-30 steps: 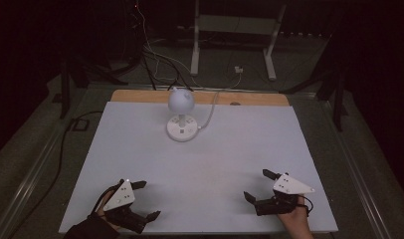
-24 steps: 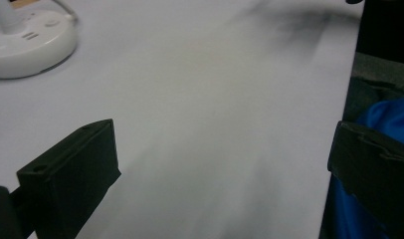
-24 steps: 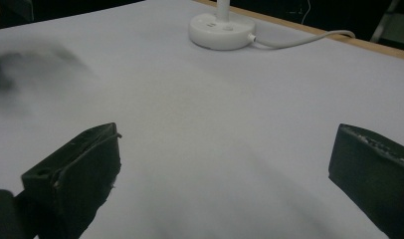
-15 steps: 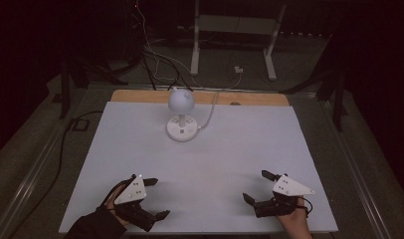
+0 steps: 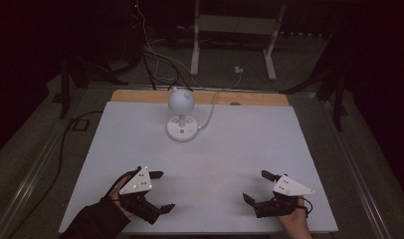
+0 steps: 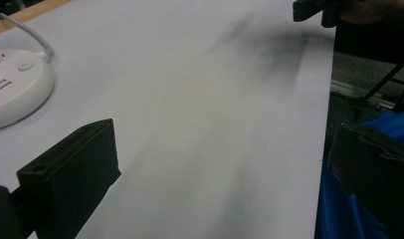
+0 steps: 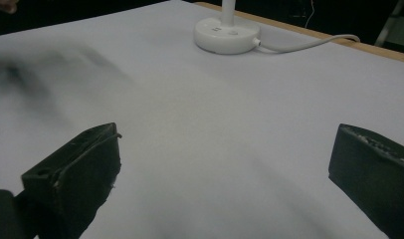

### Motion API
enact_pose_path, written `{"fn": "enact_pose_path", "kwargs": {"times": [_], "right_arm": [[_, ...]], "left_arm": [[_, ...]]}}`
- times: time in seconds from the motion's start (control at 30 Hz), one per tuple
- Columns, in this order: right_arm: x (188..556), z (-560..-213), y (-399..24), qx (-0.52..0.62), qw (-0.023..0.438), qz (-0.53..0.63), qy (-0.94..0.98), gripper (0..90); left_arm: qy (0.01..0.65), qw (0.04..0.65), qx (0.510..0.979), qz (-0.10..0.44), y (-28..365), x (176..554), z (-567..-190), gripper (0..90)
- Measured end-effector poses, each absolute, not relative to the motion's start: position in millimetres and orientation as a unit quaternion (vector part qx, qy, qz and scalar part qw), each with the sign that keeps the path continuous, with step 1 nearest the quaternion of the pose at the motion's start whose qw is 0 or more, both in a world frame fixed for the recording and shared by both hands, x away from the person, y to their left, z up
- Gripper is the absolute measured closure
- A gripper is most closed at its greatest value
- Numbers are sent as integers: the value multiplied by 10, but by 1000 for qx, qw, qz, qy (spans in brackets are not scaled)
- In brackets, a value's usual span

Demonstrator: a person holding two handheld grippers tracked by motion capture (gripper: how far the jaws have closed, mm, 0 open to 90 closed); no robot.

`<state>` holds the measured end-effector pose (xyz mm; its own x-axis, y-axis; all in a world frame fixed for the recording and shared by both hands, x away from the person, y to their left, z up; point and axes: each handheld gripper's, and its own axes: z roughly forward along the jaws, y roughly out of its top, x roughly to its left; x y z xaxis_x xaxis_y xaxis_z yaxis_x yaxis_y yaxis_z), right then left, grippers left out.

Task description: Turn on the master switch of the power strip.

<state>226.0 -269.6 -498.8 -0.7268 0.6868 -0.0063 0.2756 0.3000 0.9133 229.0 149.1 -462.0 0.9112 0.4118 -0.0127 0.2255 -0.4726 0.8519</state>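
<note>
Since prev. frame, left gripper [image 5: 160, 190] shifted inward/right over white table [image 5: 240, 144], jaws wide, holding nothing. Right gripper [image 5: 256, 186] unchanged nr. front-right edge, jaws wide, empty. White lamp [image 5: 181, 113] at table rear-centre, well apart from both.

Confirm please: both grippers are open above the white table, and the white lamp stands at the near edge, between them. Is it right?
Not quite. The white lamp stands near the far edge of the table, as the high view shows. Both the left gripper and right gripper are open.

In the left gripper view the lamp base [image 6: 13, 94] is cut by the left edge, and the right gripper [image 6: 314, 9] by the top edge.
</note>
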Motion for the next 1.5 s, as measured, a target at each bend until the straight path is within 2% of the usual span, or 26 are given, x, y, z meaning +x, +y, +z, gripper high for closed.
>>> {"fn": "enact_pose_path", "kwargs": {"times": [1.5], "right_arm": [[2264, -4967, -2704, 307, 194, 518, 775, 0]], "left_arm": [[206, 483, 844, 107, 1050, 2850, -4376, 2]]}}
